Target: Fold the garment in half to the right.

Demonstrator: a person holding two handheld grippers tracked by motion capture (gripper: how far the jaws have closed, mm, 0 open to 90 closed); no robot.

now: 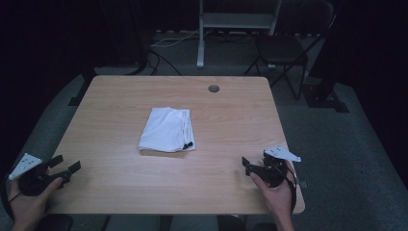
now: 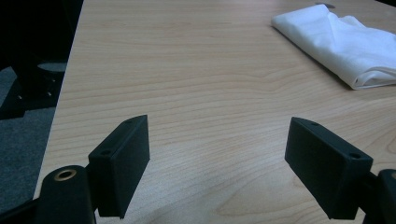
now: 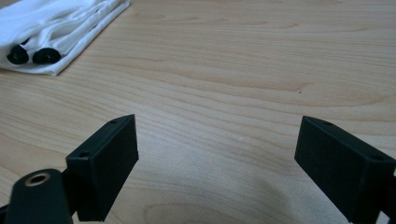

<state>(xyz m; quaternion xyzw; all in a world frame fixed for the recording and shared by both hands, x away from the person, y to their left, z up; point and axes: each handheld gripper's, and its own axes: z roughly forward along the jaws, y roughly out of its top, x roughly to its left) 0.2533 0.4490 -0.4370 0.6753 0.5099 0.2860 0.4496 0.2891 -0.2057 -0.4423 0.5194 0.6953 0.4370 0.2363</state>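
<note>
high view: folded white cloth [image 1: 167,130] mid-table; left gripper [image 1: 65,167] and right gripper [image 1: 254,162] spread apart near the front corners.

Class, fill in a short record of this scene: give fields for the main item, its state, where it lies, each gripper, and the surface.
main item: folded white garment
state: folded flat, two small black tips poking out at one edge
place: near the middle of the wooden table, touched by neither gripper
left gripper: open, held at the table's near left corner, apart from the garment
right gripper: open, held at the near right edge, apart from the garment
surface detail: small round grommet near the far edge
</note>
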